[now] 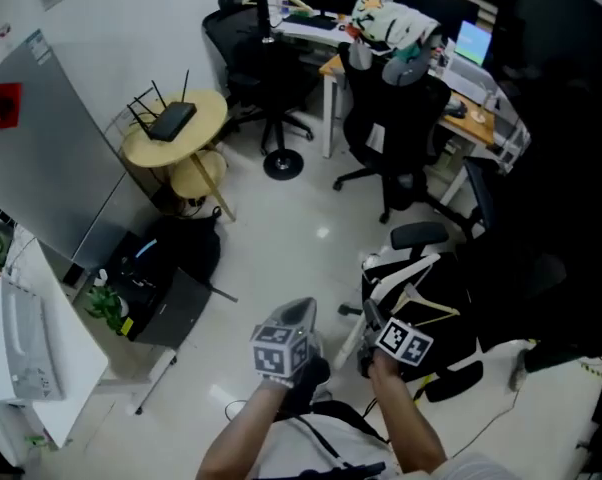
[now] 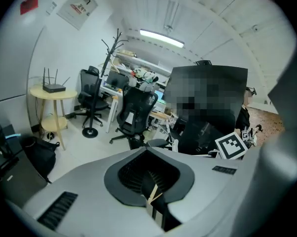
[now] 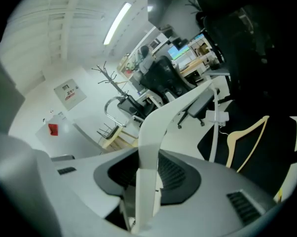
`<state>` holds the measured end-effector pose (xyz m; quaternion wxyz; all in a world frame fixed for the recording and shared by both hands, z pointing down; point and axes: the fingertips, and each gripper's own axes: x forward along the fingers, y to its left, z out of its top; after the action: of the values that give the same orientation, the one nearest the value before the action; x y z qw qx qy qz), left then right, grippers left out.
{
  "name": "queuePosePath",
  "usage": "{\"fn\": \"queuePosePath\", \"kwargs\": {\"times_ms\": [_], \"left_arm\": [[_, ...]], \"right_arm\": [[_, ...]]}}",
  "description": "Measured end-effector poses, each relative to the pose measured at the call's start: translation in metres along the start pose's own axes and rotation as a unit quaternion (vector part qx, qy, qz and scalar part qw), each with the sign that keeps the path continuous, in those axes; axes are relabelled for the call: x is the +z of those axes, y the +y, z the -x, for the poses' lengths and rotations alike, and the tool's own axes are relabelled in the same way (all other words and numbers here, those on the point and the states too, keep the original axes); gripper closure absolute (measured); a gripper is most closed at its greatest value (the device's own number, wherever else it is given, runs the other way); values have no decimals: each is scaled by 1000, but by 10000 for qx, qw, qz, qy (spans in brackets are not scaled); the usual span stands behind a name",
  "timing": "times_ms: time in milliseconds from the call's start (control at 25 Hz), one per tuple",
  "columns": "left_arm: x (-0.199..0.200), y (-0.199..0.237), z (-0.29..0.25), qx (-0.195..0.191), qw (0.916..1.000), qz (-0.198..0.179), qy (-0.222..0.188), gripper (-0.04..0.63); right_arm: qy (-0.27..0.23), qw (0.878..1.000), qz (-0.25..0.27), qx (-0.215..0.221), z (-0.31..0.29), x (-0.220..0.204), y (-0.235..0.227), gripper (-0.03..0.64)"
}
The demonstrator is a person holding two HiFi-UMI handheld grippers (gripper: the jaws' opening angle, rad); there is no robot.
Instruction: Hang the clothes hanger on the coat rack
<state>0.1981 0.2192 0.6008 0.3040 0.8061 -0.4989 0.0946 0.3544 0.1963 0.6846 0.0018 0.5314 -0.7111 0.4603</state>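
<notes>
Floor of pale tile fills the middle of the head view, with desks and a black office chair at the far side. The coat rack stands beyond the chair, well apart from both grippers, and nothing is seen hanging on its branches in the left gripper view. A heap of black clothes lies low on the right, with a wooden hanger resting on it.

The white hanger is pinched by one arm between the jaws of the right gripper and is held above the heap. The jaws of the left gripper appear drawn together on nothing of the task; a thin pale sliver in their gap cannot be identified.

Carrying is judged to be the step in hand. Next, the hanger would need to be brought across the floor and raised, its hook turned toward a branch and lowered over it before the jaws are spread.
</notes>
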Motion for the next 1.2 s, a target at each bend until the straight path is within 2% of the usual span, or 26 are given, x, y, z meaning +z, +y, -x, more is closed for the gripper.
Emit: {"fn": "queuePosePath", "kwargs": {"times_ms": [320,480,640,880,1040,1200], "left_arm": [[49,59,64,852,9936,136,-726,597],[80,92,73,1085,9888,194,-1005,597],[118,127,76,1148,9873,277,-1064,597],[196,182,62,1215,9833,146,-1349,597],[235,219,60,1148,9832,90,-1416,597],[271,247,62,995,9844,28,-1451,597]], "right_arm": [[485,9938,569,819,-38,-16,98,480],[590,9876,855,1176,-66,-7,143,480],[750,9838,920,1342,-94,5,184,481],[928,9784,977,1569,-160,28,243,480],[995,9742,1075,1719,-198,41,288,480],[1137,9655,1052,2095,-229,63,336,480]]}}
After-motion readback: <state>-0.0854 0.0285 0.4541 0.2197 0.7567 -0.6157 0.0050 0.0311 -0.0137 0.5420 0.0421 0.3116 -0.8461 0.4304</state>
